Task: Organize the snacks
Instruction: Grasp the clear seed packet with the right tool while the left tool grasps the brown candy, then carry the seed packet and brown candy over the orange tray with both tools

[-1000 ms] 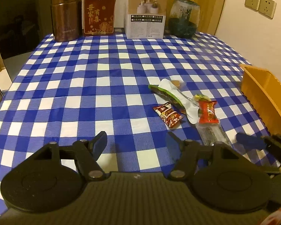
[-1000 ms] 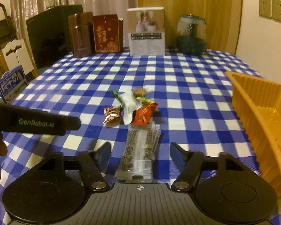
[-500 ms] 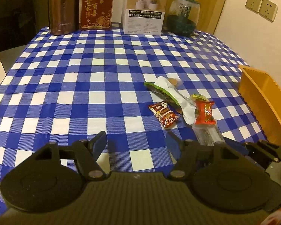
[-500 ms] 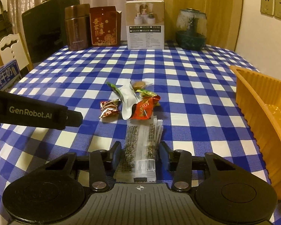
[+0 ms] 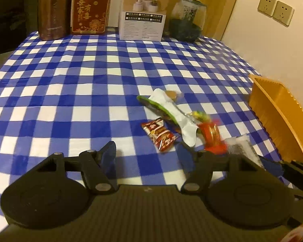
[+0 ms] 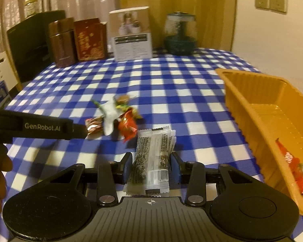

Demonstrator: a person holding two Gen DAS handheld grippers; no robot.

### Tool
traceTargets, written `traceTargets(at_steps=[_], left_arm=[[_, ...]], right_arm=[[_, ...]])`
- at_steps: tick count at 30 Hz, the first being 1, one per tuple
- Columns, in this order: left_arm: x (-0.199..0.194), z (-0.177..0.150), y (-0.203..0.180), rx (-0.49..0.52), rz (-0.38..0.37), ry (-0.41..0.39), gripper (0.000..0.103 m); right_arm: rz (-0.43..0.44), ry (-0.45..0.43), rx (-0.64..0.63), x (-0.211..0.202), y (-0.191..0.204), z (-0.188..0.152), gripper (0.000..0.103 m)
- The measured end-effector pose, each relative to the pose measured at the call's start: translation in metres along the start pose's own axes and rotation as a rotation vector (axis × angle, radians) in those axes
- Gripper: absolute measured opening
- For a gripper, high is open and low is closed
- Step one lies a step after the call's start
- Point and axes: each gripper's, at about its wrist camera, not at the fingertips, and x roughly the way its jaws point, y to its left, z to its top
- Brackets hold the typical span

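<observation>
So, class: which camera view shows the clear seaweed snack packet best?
The right wrist view: the seaweed snack packet sits centred in the right gripper. The left wrist view shows only a blurred corner.

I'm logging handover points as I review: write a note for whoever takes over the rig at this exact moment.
Right gripper: shut on the clear seaweed pack, lifted off the cloth, left of the orange tray.
Left gripper: open, holding nothing, low over the cloth near the pile.
Done: red wrappers already lie in the tray.
Left: drop in the pack, then the brown-red packet, white-green pouch, red candy and small pieces beside them.
</observation>
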Motion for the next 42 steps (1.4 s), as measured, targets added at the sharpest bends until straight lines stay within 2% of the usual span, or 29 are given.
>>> traceTargets(at_steps=[6, 14, 19, 23, 35, 42], left_arm=[[0.017, 0.004, -0.005, -0.024, -0.012, -0.021, 0.049], [0.029, 0.007, -0.011, -0.052, -0.022, -0.031, 0.044], [0.033, 0.008, -0.014, -0.021, 0.003, -0.035, 0.037], [0.032, 0.008, -0.013, -0.001, 0.020, -0.025, 0.027], [0.035, 0.004, -0.021, 0.129, 0.055, -0.040, 0.027], [0.029, 0.003, -0.017, 0.089, 0.057, -0.028, 0.023]], right_arm=[[-0.016, -0.007, 0.041, 0.000, -0.010, 0.005, 0.041], [-0.015, -0.005, 0.066, 0.000, -0.015, 0.007, 0.041], [-0.017, 0.000, 0.069, 0.001, -0.014, 0.006, 0.041], [-0.016, 0.001, 0.073, 0.001, -0.014, 0.007, 0.041], [-0.008, 0.004, 0.078, 0.002, -0.014, 0.008, 0.041], [-0.004, 0.003, 0.078, 0.002, -0.015, 0.008, 0.041]])
